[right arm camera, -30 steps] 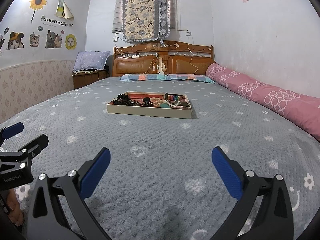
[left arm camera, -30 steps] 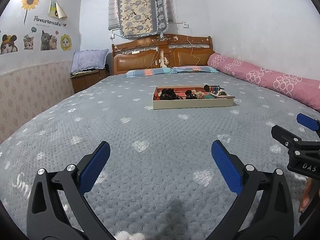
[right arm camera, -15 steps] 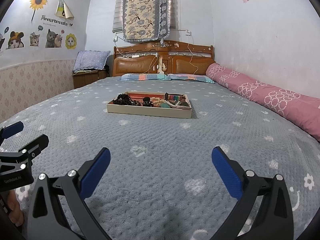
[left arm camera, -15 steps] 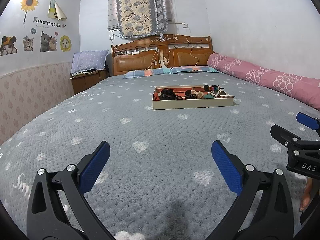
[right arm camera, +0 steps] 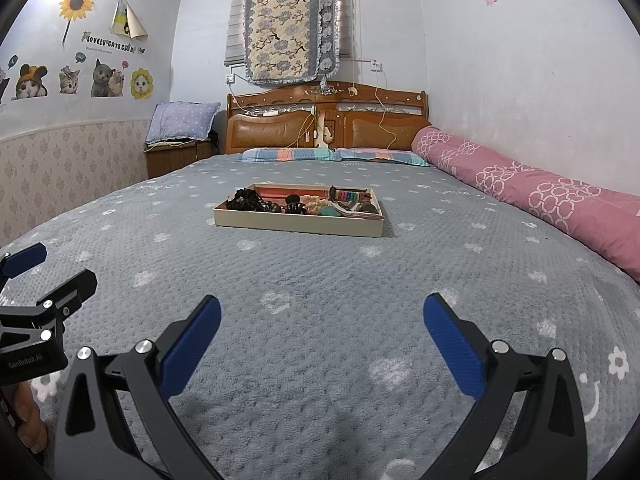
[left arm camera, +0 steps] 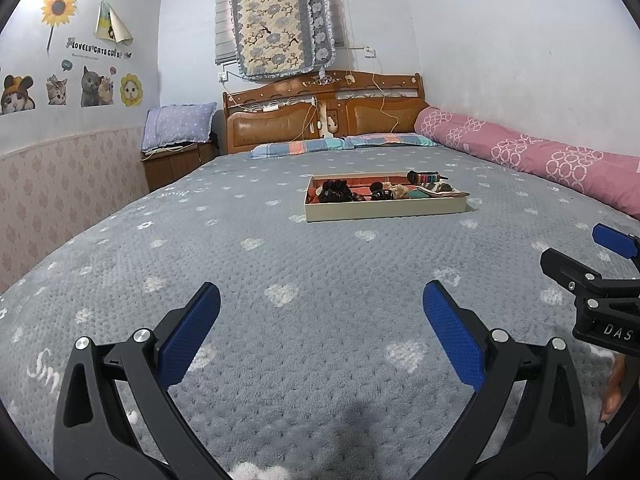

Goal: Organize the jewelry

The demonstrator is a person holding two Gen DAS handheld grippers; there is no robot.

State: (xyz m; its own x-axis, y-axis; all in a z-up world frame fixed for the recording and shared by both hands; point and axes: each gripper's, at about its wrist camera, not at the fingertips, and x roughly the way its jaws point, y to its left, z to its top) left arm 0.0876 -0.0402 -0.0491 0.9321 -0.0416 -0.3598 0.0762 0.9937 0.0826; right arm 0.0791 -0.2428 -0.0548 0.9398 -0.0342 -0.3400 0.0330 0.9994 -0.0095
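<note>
A shallow cream tray [left arm camera: 384,211] [right arm camera: 296,226] sits in the middle of the grey bed, well ahead of both grippers. It holds a jumble of black hair ties [left arm camera: 334,192] [right arm camera: 248,202], dark clips, a pale piece and a multicoloured bracelet [left arm camera: 428,178] [right arm camera: 352,195]. My left gripper [left arm camera: 320,320] is open and empty, low over the blanket. My right gripper [right arm camera: 322,322] is open and empty too, beside it; it also shows at the right edge of the left wrist view [left arm camera: 592,276].
The grey heart-patterned blanket [left arm camera: 320,272] covers the bed. A rolled pink quilt [right arm camera: 540,200] lies along the right wall. Pillows [left arm camera: 344,146] and a wooden headboard [right arm camera: 328,120] stand at the far end. A bedside cabinet [left arm camera: 172,162] is far left.
</note>
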